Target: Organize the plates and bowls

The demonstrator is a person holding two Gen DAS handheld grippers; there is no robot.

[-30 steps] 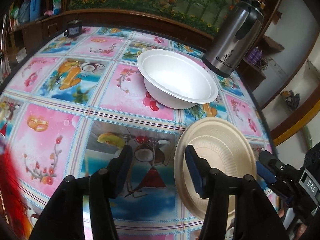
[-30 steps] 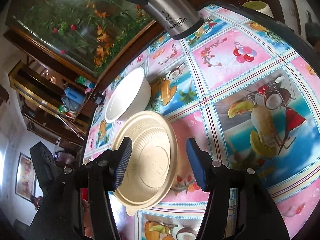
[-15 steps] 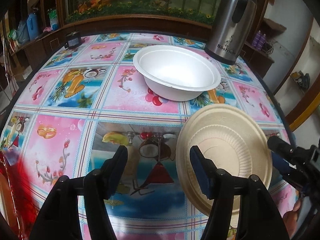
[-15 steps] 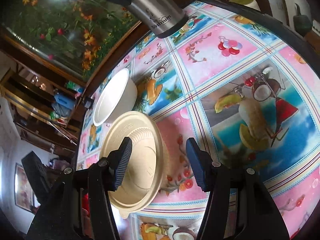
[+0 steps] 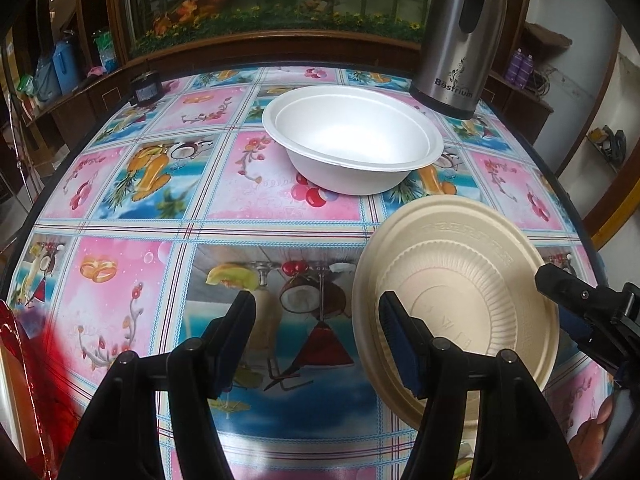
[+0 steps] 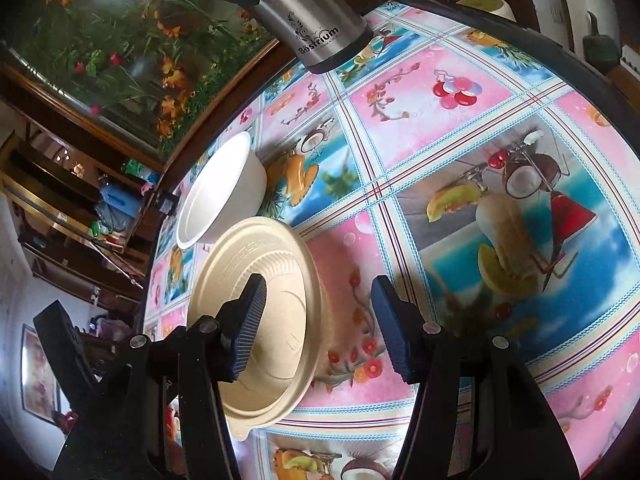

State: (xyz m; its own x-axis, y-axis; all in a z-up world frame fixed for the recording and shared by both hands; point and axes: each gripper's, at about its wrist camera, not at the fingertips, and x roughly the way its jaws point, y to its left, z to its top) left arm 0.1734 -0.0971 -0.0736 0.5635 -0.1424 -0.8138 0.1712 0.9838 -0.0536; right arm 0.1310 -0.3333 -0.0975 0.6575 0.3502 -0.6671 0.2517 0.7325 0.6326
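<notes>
Currently, beige plate (image 5: 460, 292) tilted up off surface (image 5: 260, 200), near white bowl (image 5: 354, 140), left gripper (image 5: 318, 340) fingers apart w/ nothing betw, right gripper (image 6: 320, 328) fingers straddling plate rim, closing in, not clamped.

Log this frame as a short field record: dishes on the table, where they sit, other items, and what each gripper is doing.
surface: table with a fruit-print cloth
white bowl: upright, empty, near the far side
beige dish: upright, on the cloth nearer the camera, apart from the white bowl
steel flask: standing behind the white bowl
left gripper: open, nothing between the fingers, beige dish's near rim beside its right finger
right gripper: open, straddling the beige dish's rim, no grip visible
stacking: not yet done
</notes>
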